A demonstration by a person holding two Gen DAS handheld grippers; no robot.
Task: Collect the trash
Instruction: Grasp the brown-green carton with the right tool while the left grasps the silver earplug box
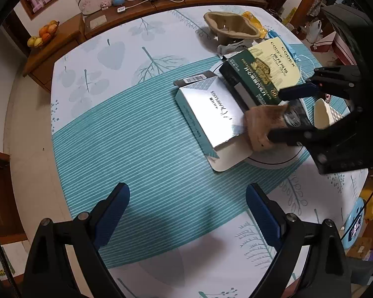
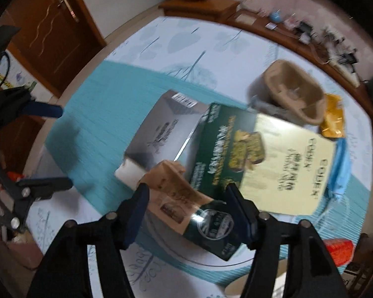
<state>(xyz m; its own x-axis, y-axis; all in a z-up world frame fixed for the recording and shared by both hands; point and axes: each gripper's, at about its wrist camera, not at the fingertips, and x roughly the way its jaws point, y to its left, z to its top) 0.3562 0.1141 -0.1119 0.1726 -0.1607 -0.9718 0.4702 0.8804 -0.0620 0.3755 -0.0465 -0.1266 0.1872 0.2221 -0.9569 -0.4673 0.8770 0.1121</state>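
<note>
Trash is being left uncollected mid-table (image 1: pixel 136 149): silver box (image 1: pixel 206 114), green box (image 2: pixel 236 154), pulp tray (image 1: pixel 231 27). Right claw (image 2: pixel 186 208) is being held wide around brown wrapper (image 2: pixel 171 191); left claw (image 1: pixel 186 213) is being held open, empty.

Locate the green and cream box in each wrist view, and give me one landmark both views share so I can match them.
Left wrist view: the green and cream box lies upper right of centre, its near edge overlapping the silver box.
Right wrist view: it fills the centre right, just beyond the right gripper.
Shared landmark: the moulded pulp tray lying past the box's far side in both.
</note>
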